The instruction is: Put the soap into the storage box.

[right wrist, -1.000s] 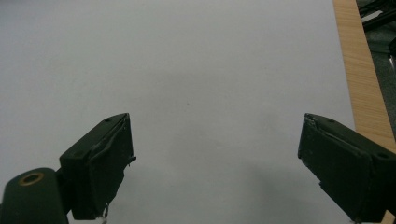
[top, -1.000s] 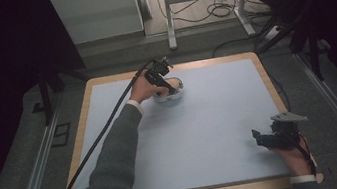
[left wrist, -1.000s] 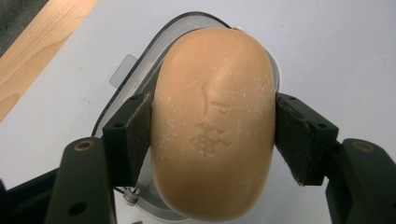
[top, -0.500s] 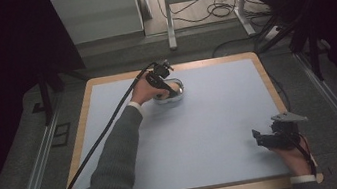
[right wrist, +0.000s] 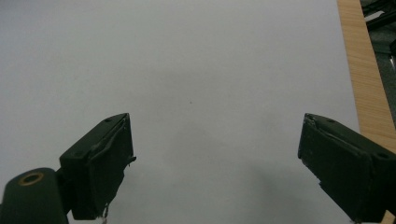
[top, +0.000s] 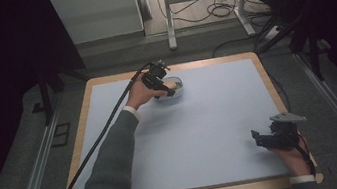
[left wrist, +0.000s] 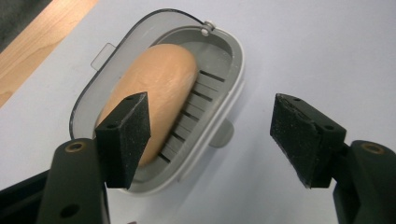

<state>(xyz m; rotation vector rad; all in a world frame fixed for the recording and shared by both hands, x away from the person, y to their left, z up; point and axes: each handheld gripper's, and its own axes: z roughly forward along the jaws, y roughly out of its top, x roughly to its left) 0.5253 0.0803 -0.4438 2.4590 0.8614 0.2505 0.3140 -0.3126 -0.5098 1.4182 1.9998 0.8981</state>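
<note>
Soap (left wrist: 154,93) in grey dish (left wrist: 224,70); left gripper (left wrist: 210,135) jaws wide open above, right gripper (right wrist: 215,163) jaws wide open, empty.

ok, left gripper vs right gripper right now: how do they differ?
The left gripper hovers over the grey soap dish holding a tan bar of soap at the table's far side; the right gripper sits at the near right edge over bare table. One left jaw overlaps the soap; the right jaws frame nothing. Both are open.

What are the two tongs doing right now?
Left tongs: open over the soap in its dish, holding nothing.
Right tongs: open, empty, above the table.
</note>
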